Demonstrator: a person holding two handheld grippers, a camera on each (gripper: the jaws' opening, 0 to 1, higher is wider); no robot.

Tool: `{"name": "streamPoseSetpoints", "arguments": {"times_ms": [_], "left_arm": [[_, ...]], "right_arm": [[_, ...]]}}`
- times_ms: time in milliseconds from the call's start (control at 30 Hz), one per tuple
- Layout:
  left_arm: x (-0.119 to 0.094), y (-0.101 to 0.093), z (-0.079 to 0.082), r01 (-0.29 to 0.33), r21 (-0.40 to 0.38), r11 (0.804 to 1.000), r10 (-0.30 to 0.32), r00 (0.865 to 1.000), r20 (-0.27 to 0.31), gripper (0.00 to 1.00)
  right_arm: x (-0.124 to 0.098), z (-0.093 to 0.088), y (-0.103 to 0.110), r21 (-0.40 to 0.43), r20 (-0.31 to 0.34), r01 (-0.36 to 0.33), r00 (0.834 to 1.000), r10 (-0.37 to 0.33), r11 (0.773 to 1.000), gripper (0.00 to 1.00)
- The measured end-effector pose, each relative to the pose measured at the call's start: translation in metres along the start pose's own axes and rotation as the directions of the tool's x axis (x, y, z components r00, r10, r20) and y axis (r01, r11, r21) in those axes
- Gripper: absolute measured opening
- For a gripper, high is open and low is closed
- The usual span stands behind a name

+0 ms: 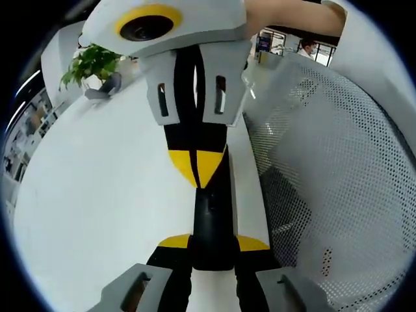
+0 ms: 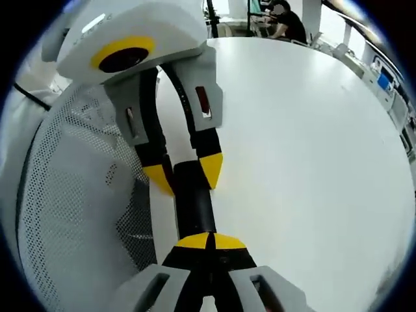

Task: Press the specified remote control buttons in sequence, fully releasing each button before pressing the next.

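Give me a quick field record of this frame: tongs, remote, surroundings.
left tongs: shut on the remote, one jaw on each side
right tongs: jaws together, tip down on the remote's face; appears to be touching, button not visible
remote: black, slim, held above the table edge
table: white, glossy
chair: white mesh, beside the table
plant: green, at the far end of the table

No legible text, label or number anywhere.
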State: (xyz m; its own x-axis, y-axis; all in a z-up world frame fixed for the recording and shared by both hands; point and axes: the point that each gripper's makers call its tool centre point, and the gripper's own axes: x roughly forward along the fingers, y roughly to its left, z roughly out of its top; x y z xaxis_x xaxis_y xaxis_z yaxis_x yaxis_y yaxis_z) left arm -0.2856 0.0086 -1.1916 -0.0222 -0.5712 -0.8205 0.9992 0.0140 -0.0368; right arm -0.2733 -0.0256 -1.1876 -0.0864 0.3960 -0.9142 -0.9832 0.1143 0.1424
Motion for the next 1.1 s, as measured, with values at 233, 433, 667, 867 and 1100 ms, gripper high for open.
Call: {"name": "streamPoseSetpoints", "arguments": {"times_ms": [233, 433, 667, 867, 1100], "left_arm": [[0.000, -0.001, 0.000, 0.002, -0.004, 1.000, -0.002, 1.000, 0.003, 0.24], [0.000, -0.001, 0.000, -0.007, -0.012, 1.000, 0.007, 1.000, 0.020, 0.24], [0.000, -0.001, 0.000, -0.015, -0.011, 1.000, 0.015, 0.999, 0.032, 0.23], [0.000, 0.000, 0.000, -0.011, -0.010, 1.000, 0.012, 0.999, 0.033, 0.23], [0.000, -0.001, 0.000, -0.016, -0.013, 1.000, 0.017, 0.999, 0.035, 0.23]], "right_arm": [[0.001, 0.000, 0.000, 0.048, 0.025, 0.054, 0.998, -0.055, 0.997, 0.00], [-0.002, 0.001, -0.002, 0.193, 0.170, 0.113, 0.975, -0.146, 0.975, 0.00], [-0.003, 0.005, 0.006, 0.136, 0.206, 0.189, 0.955, -0.214, 0.973, 0.00], [0.000, 0.014, 0.017, 0.067, 0.219, 0.179, 0.957, -0.190, 0.982, 0.00], [0.000, 0.012, 0.015, 0.104, 0.220, 0.155, 0.960, -0.174, 0.982, 0.00]]}}
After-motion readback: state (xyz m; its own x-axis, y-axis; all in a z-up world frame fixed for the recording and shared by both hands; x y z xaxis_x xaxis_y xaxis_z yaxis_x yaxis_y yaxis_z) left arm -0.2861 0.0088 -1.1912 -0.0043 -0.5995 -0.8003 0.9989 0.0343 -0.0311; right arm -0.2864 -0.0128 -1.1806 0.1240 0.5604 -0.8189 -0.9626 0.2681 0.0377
